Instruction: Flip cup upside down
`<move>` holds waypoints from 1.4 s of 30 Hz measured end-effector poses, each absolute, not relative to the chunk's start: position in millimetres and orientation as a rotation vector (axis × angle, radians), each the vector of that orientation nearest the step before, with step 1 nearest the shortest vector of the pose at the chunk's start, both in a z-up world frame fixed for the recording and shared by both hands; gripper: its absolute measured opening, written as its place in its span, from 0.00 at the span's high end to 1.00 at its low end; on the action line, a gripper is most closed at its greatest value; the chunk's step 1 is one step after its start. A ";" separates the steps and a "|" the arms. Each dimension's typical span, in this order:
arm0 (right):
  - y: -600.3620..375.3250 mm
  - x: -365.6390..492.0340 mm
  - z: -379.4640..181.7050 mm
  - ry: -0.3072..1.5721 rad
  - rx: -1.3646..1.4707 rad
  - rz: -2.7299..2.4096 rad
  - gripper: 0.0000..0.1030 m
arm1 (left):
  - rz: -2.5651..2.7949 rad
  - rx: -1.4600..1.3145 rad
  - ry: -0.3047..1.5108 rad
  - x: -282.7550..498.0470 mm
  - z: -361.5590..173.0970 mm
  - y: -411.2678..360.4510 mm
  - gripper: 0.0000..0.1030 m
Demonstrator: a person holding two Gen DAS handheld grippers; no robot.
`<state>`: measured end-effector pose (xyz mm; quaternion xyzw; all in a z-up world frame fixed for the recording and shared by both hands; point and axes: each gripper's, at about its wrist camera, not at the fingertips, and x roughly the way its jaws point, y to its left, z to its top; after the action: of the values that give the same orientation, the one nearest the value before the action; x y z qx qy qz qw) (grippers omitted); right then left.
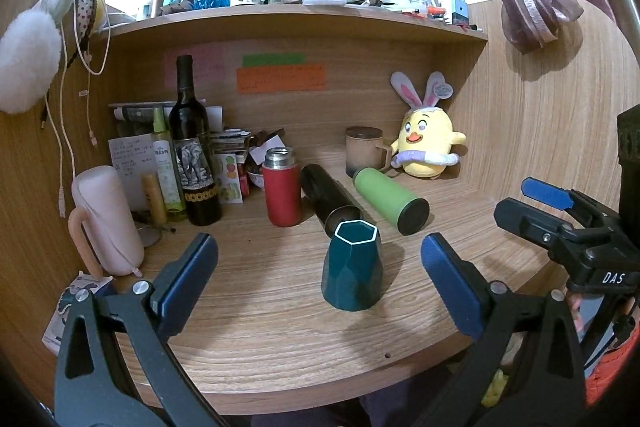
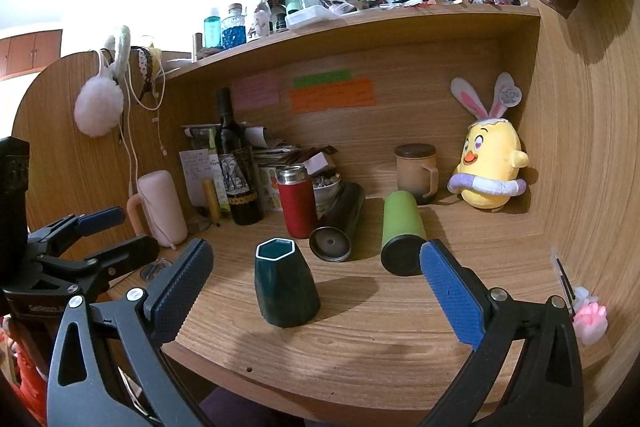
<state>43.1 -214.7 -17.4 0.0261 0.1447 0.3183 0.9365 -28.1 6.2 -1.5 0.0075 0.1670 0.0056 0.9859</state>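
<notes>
Teal and faceted, the cup [image 1: 352,269] stood upright, mouth up, near the front edge of the wooden desk [image 1: 280,347]. Going left to right: the left gripper [image 1: 320,281] had its jaws spread wide either side of the cup, touching nothing; the right gripper [image 2: 316,281] was equally spread, the cup nearer its left pad. Just behind lay a black flask [image 1: 326,199] and a green bottle [image 1: 390,199] on their sides. A swung cup would likely knock them rolling; slanted glazed walls might slip from the pads.

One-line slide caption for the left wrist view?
Open left gripper frames the upright teal hexagonal cup on the wooden desk, flip not yet begun.
</notes>
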 end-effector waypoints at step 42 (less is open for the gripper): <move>-213.2 41.2 -15.9 0.286 0.042 0.641 0.00 | -0.001 -0.003 0.342 -26.4 -4.0 4.2 0.00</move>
<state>41.2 -213.2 -15.9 0.0206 0.1401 0.3141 0.9388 -26.4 4.2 -4.0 -0.0016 0.1703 -0.0007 0.9854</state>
